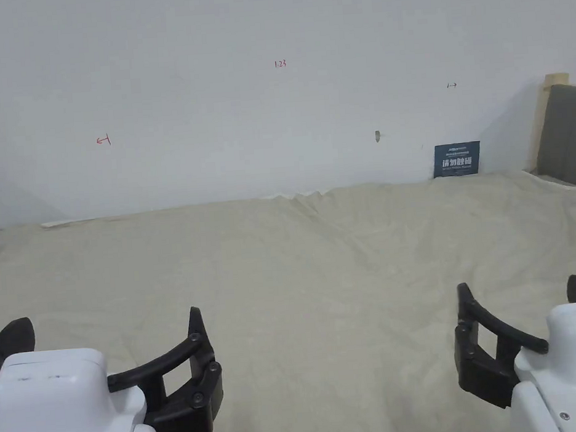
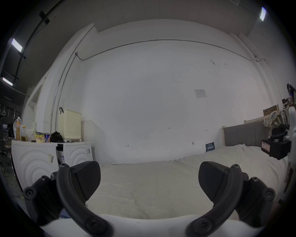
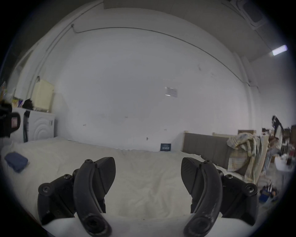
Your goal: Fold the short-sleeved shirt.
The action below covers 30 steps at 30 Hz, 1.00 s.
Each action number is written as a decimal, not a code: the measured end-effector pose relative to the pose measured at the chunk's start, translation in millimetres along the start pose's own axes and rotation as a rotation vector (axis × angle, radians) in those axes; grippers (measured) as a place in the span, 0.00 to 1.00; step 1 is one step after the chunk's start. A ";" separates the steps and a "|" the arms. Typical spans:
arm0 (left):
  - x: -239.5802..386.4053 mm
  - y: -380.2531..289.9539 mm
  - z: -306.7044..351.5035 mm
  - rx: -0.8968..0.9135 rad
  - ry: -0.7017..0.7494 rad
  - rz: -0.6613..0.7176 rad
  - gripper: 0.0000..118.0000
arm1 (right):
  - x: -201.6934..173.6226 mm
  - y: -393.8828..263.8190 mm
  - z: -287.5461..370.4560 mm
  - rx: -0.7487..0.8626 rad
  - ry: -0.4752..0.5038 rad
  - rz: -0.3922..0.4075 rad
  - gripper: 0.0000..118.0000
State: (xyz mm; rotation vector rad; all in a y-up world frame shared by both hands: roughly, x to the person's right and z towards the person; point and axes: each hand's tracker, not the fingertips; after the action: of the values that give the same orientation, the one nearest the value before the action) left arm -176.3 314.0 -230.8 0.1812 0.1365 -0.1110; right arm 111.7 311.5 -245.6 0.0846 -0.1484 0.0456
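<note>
A small dark blue folded cloth point(image 3: 16, 161) lies on the cream bed sheet point(image 1: 321, 273), far to the left in the right gripper view; I cannot tell whether it is the shirt. My left gripper point(image 1: 106, 328) hovers low over the sheet at the near left. Its jaws are wide apart with nothing between them, as its own view also shows for the left gripper point(image 2: 149, 173). At the near right my right gripper point(image 1: 523, 289) is open and empty too, and the right gripper point(image 3: 148, 170) sits above bare sheet in its own view.
A white wall backs the bed, with a small blue sign point(image 1: 456, 159) at its foot. A grey headboard point(image 1: 571, 138) stands at the right, with clothes draped over it point(image 3: 245, 144). White washing machines point(image 2: 40, 158) with bottles and a cream basket point(image 2: 69, 126) stand to the left.
</note>
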 end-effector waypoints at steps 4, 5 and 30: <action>-2.0 -0.8 -4.3 -0.032 -0.002 0.012 1.00 | -0.4 3.3 -7.0 -0.052 0.024 -0.031 0.74; -3.0 6.0 -5.7 -0.037 0.000 0.011 1.00 | -3.0 3.1 -8.5 -0.072 0.002 -0.015 0.74; -2.5 -8.3 -12.4 -0.137 -0.007 -0.023 1.00 | -35.8 -14.1 6.0 -0.009 -0.084 0.041 0.74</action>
State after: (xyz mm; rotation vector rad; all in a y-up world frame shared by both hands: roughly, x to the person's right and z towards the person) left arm -181.4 308.5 -243.9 0.0426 0.1384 -0.1243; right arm 76.2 295.6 -246.2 0.0747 -0.2342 0.0827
